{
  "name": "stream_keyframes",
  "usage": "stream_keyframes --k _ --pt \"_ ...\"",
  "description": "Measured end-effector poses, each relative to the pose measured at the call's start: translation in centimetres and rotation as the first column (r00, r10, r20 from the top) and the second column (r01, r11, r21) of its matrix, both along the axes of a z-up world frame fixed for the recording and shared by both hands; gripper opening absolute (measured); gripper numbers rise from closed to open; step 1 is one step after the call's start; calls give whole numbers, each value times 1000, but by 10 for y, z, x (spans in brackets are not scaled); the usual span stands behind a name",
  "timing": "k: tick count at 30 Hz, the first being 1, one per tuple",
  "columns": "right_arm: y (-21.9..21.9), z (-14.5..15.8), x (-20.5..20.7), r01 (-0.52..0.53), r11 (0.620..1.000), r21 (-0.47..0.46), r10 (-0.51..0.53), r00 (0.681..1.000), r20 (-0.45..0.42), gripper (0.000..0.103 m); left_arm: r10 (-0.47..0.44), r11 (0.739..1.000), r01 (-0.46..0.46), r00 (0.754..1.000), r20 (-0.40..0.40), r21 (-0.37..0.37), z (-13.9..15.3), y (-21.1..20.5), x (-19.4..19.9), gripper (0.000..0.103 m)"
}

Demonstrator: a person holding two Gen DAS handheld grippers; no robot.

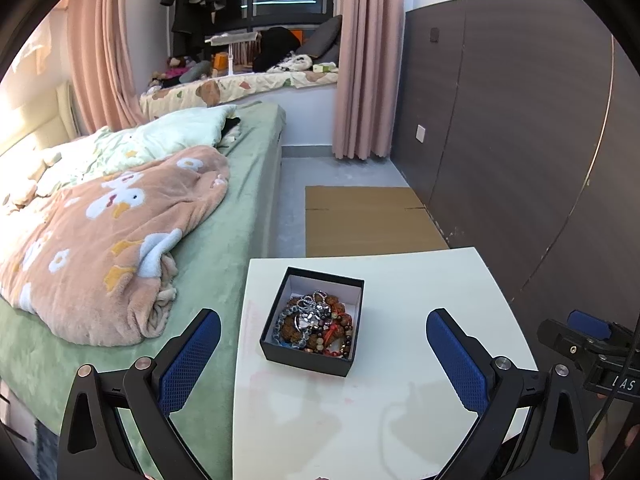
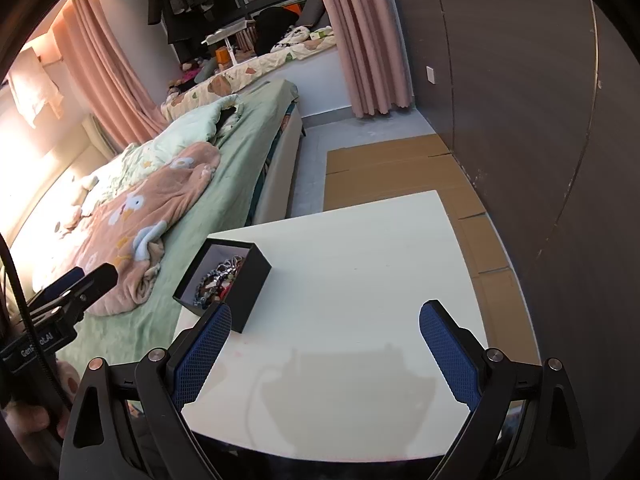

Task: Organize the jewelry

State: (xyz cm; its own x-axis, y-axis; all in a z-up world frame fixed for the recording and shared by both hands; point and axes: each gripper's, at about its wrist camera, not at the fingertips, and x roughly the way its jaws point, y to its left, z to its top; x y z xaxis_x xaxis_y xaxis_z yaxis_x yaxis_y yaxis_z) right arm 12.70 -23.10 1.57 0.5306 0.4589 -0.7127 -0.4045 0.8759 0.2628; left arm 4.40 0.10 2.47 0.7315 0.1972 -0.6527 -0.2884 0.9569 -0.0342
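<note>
A small black box (image 1: 344, 365) with a white inside stands on the white table (image 1: 420, 300). It holds a tangled heap of bead bracelets and silver jewelry (image 1: 316, 322). My left gripper (image 1: 323, 326) is open and empty, its blue fingers wide on either side of the box, above and nearer than it. In the right wrist view the box (image 2: 250, 290) sits at the table's left edge with the jewelry (image 2: 218, 278) showing. My right gripper (image 2: 325, 322) is open and empty over the bare table (image 2: 360, 264), right of the box.
A bed with a green sheet (image 1: 224, 248) and a pink duck blanket (image 1: 104, 248) runs along the table's left side. Flat cardboard (image 1: 368, 220) lies on the floor beyond the table. A dark wall panel (image 1: 520, 140) stands on the right.
</note>
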Motion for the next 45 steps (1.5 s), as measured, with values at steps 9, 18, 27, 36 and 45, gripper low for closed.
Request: stream_keyframes --k 9,18,27,36,45 --pt "-3 1 2 2 1000 1 -2 1000 0 96 -11 1000 11 1000 -4 4 -1 -3 1 102" --pt "-3 1 2 3 1000 0 -3 1000 0 96 -14 1000 14 1000 -4 6 0 -6 0 102" --pt "-2 0 0 4 1000 -8 -4 1000 -3 96 -12 1000 12 1000 -4 4 0 -6 0 103" --pt "-1 -1 0 3 1000 -10 -3 1000 -4 96 -22 1000 22 1000 -15 -7 -3 -8 1 102" --pt "2 -4 0 -1 1000 -16 1 1000 -10 96 -50 998 51 999 -11 22 -3 -18 1 102"
